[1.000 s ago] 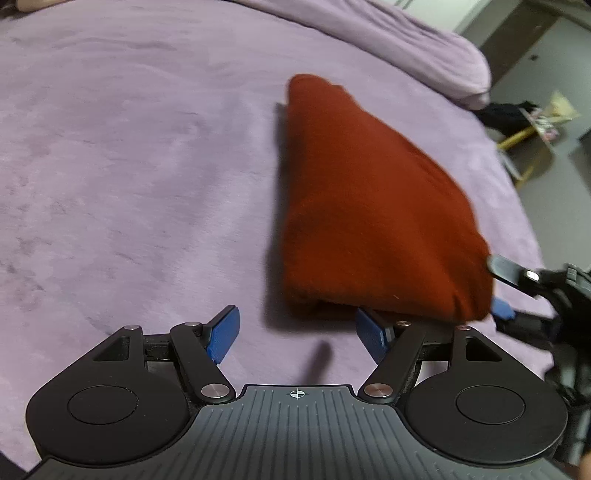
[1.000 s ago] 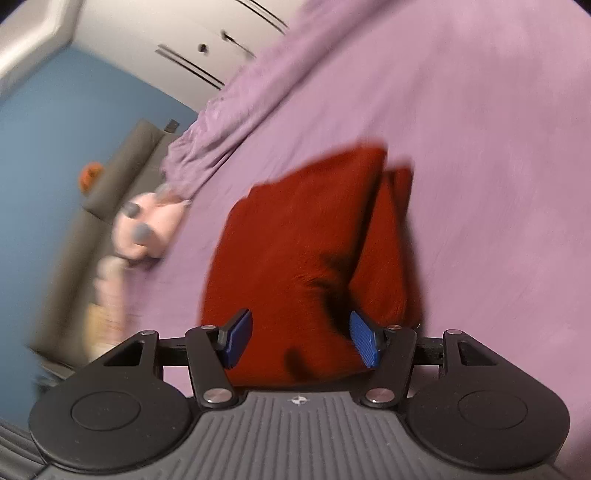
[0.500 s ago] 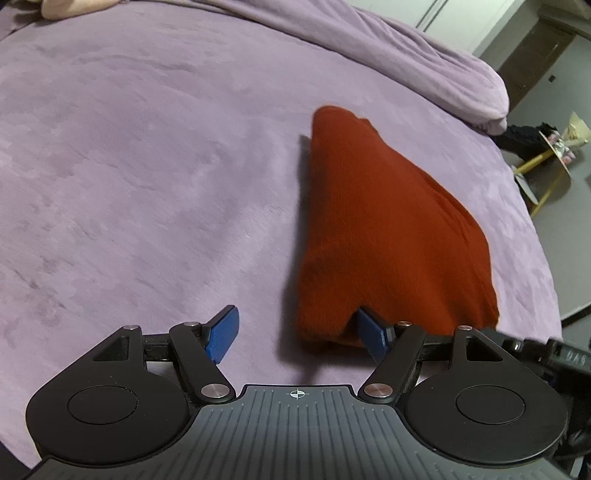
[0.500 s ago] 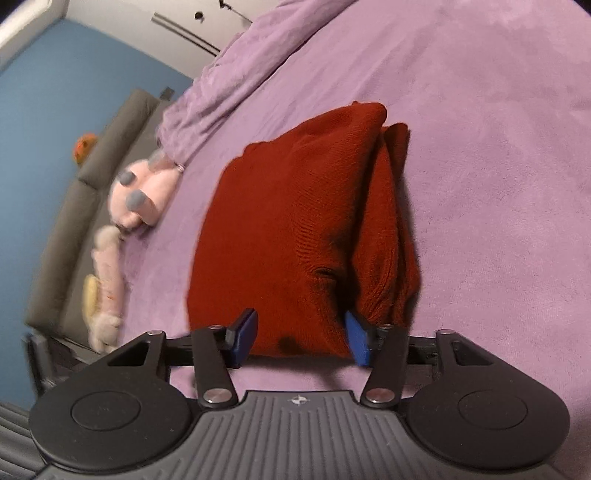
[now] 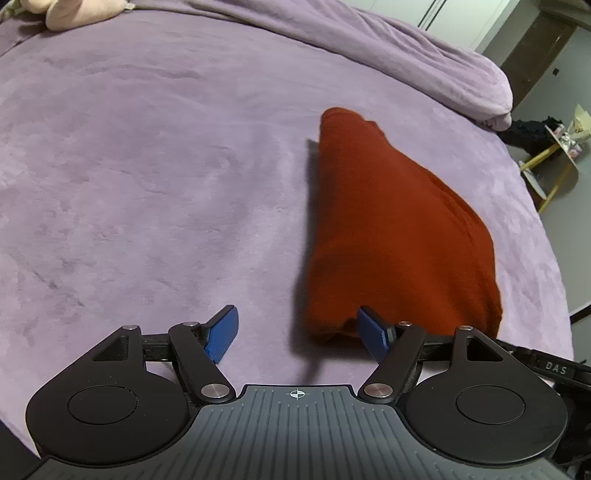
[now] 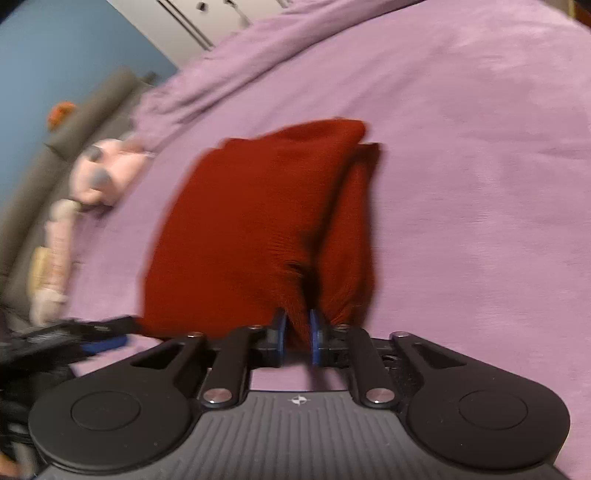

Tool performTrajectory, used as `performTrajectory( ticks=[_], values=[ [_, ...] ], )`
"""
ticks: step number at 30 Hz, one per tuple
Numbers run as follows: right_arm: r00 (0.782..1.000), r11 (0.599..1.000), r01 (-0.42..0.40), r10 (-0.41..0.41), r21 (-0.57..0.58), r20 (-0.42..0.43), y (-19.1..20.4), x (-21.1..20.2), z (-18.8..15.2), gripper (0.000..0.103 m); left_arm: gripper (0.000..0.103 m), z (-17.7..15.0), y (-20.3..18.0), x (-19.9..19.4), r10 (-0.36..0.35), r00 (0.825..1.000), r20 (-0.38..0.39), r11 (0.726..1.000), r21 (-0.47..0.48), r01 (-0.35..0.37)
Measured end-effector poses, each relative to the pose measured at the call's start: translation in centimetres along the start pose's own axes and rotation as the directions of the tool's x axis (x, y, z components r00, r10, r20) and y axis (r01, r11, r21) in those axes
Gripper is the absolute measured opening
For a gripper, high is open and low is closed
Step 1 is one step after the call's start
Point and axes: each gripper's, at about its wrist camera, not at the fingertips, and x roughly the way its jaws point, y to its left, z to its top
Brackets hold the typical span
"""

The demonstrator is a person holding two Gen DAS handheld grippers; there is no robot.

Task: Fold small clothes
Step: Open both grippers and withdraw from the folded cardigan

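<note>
Jaws of the left gripper (image 5: 297, 334) spread wide in the left wrist view, blue pads well apart, nothing pinched between them. Right-hand blue pad (image 5: 373, 334) just at the near left corner of the folded red garment (image 5: 391, 236), touching or a hair short of it, hard to tell which. Left-hand pad over bare purple bedspread (image 5: 147, 166). Garment lying on the bed as a thick folded wedge, narrow at the far end, broad at the near end, a dark shadow along its left side. Rumpled purple blanket (image 5: 406, 55) bunched along the far edge of the bed, pale pink plush toy (image 5: 81, 13) at the top left corner, yellow-legged stool (image 5: 554, 162) on the floor to the right. Black part of the other gripper at the lower right edge.

Jaws of the right gripper (image 6: 297, 338) nearly closed in the right wrist view, having just been closing, a pinch of the red garment (image 6: 251, 229) caught between the blue pads at its near edge. Fabric gathered into a dark crease rising from the pinch, a second folded layer standing to the right of it. Picture blurred. Same purple bedspread (image 6: 480, 184) under the garment, pink plush toy (image 6: 107, 173) beyond the left side of the bed against a grey sofa (image 6: 55, 155) and blue wall. Left gripper (image 6: 92, 338) showing as a dark blur with a blue pad at the left edge, beside the garment's near left corner.
</note>
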Motion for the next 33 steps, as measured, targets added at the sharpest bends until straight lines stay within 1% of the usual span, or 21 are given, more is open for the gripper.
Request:
performTrajectory(
  ticks=[2, 3, 4, 5, 6, 7, 8, 10, 11, 13, 14, 16, 17, 18, 19, 20, 22, 24, 27, 29, 33],
  values=[
    [0.998, 0.998, 0.051, -0.050, -0.041, 0.026, 0.9, -0.8, -0.6, 0.013, 0.083, -0.3, 0.1, -0.3, 0.012, 1.000, 0.002, 1.000, 0.025, -0.012],
    [0.994, 0.992, 0.106, -0.104, -0.075, 0.030, 1.5, -1.0, -1.0, 0.029, 0.085, -0.5, 0.1, -0.4, 0.022, 1.000, 0.002, 0.999, 0.041, -0.022],
    [0.982, 0.976, 0.189, -0.187, -0.112, 0.029, 2.1, -1.0, -1.5, 0.050, 0.086, -0.8, 0.1, -0.5, 0.035, 0.999, 0.001, 0.998, 0.059, -0.035],
    [0.964, 0.954, 0.264, -0.264, -0.141, 0.019, 2.4, -0.7, -2.1, 0.050, 0.088, -1.2, -0.1, -0.6, 0.049, 0.999, -0.005, 0.995, 0.082, -0.048],
    [0.948, 0.936, 0.315, -0.318, -0.158, 0.010, 2.6, -0.6, -2.8, 0.047, 0.088, -1.6, -0.2, -0.6, 0.065, 0.998, -0.016, 0.992, 0.107, -0.063],
    [0.943, 0.928, 0.330, -0.332, -0.172, 0.021, 3.0, -1.0, -3.5, 0.050, 0.089, -1.9, -0.4, -0.6, 0.080, 0.996, -0.024, 0.989, 0.126, -0.076],
    [0.943, 0.926, 0.332, -0.332, -0.181, 0.032, 3.4, -1.4, -4.1, 0.055, 0.091, -2.4, -0.7, -0.8, 0.097, 0.995, -0.030, 0.985, 0.145, -0.092],
    [0.943, 0.928, 0.331, -0.330, -0.172, 0.034, 4.6, -2.2, -5.3, 0.094, 0.094, -3.3, -1.2, -1.1, 0.130, 0.991, -0.028, 0.977, 0.172, -0.123],
    [0.946, 0.931, 0.325, -0.323, -0.166, 0.038, 5.0, -2.6, -5.8, 0.099, 0.096, -3.7, -1.5, -1.3, 0.146, 0.989, -0.028, 0.973, 0.185, -0.138],
    [0.951, 0.935, 0.307, -0.306, -0.176, 0.034, 5.9, -3.1, -6.6, 0.099, 0.096, -4.5, -2.1, -1.5, 0.172, 0.984, -0.036, 0.965, 0.209, -0.161],
    [0.950, 0.932, 0.311, -0.312, -0.187, 0.022, 6.5, -3.0, -7.0, 0.099, 0.097, -4.7, -2.3, -1.5, 0.188, 0.981, -0.046, 0.960, 0.220, -0.174],
    [0.941, 0.921, 0.332, -0.339, -0.204, 0.001, 7.5, -3.1, -7.2, 0.099, 0.097, -5.0, -2.8, -1.5, 0.218, 0.975, -0.051, 0.948, 0.247, -0.199],
    [0.936, 0.915, 0.344, -0.353, -0.212, -0.005, 8.0, -3.2, -7.1, 0.099, 0.098, -5.0, -3.0, -1.6, 0.235, 0.971, -0.042, 0.941, 0.261, -0.216],
    [0.929, 0.906, 0.358, -0.369, -0.227, -0.010, 8.7, -3.1, -6.9, 0.099, 0.101, -5.0, -3.3, -1.8, 0.249, 0.968, -0.030, 0.933, 0.277, -0.231],
    [0.924, 0.896, 0.370, -0.383, -0.244, -0.006, 9.3, -3.1, -6.8, 0.099, 0.102, -5.0, -3.6, -2.1, 0.256, 0.967, -0.018, 0.923, 0.301, -0.239],
    [0.918, 0.885, 0.385, -0.397, -0.262, 0.008, 9.9, -3.1, -6.7, 0.099, 0.102, -5.0, -3.9, -2.4, 0.247, 0.969, -0.009, 0.920, 0.316, -0.232],
    [0.912, 0.867, 0.404, -0.407, -0.292, 0.055, 11.1, -3.5, -6.7, 0.099, 0.102, -4.8, -4.3, -3.0, 0.216, 0.976, 0.001, 0.924, 0.323, -0.205],
    [0.916, 0.866, 0.398, -0.393, -0.304, 0.078, 11.9, -3.7, -6.4, 0.099, 0.102, -4.3, -4.6, -3.2, 0.200, 0.980, -0.006, 0.930, 0.316, -0.188],
    [0.911, 0.861, 0.411, -0.405, -0.299, 0.085, 12.8, -3.8, -5.8, 0.099, 0.102, -3.9, -5.1, -3.5, 0.208, 0.978, 0.013, 0.928, 0.315, -0.201],
    [0.901, 0.858, 0.429, -0.428, -0.283, 0.069, 13.4, -3.7, -5.3, 0.099, 0.102, -3.7, -5.5, -3.7, 0.219, 0.975, 0.026, 0.920, 0.328, -0.215],
    [0.881, 0.854, 0.462, -0.473, -0.239, 0.011, 13.7, -3.2, -4.7, 0.099, 0.102, -3.2, -6.3, -3.5, 0.251, 0.967, 0.037, 0.907, 0.341, -0.248]
  ],
)
